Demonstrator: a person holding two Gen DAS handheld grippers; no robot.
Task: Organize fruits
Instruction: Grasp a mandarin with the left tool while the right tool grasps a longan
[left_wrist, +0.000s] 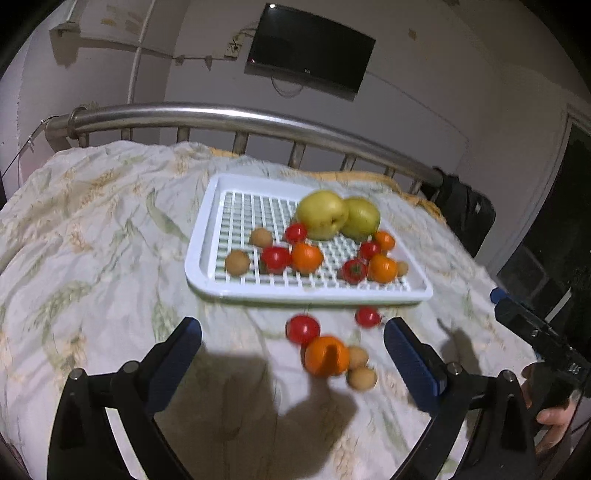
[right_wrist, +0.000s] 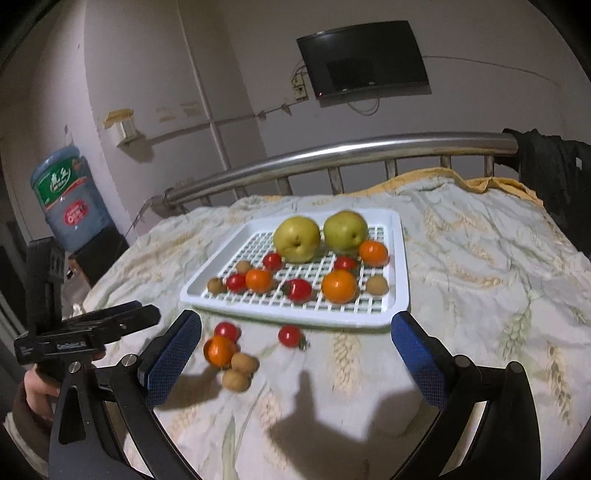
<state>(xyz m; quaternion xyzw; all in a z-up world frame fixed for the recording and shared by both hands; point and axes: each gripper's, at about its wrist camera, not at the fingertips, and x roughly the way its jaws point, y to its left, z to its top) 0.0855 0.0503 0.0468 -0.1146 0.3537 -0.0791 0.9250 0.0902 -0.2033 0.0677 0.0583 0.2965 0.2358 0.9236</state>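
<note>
A white slotted tray (left_wrist: 207, 229) (right_wrist: 400, 258) lies on the bed. It holds two yellow-green pears (left_wrist: 322, 218) (right_wrist: 296, 239), several red tomatoes, oranges and small brown fruits. In front of the tray, on the sheet, lie an orange (left_wrist: 327, 355) (right_wrist: 220, 350), two tomatoes (left_wrist: 303, 329) (right_wrist: 290, 335) and two brown fruits (left_wrist: 362, 377) (right_wrist: 236, 379). My left gripper (left_wrist: 293, 347) is open above this loose group, nothing between its fingers. My right gripper (right_wrist: 295, 341) is open too, with the loose fruit near its left finger (right_wrist: 173, 360).
A patterned sheet (left_wrist: 92, 240) covers the bed, and a metal rail (left_wrist: 229, 116) (right_wrist: 332, 151) runs behind the tray. Dark clothes (right_wrist: 546, 173) hang on the rail's end. A water bottle (right_wrist: 68, 199) stands at the left. A hand (right_wrist: 35, 391) grips the other handle.
</note>
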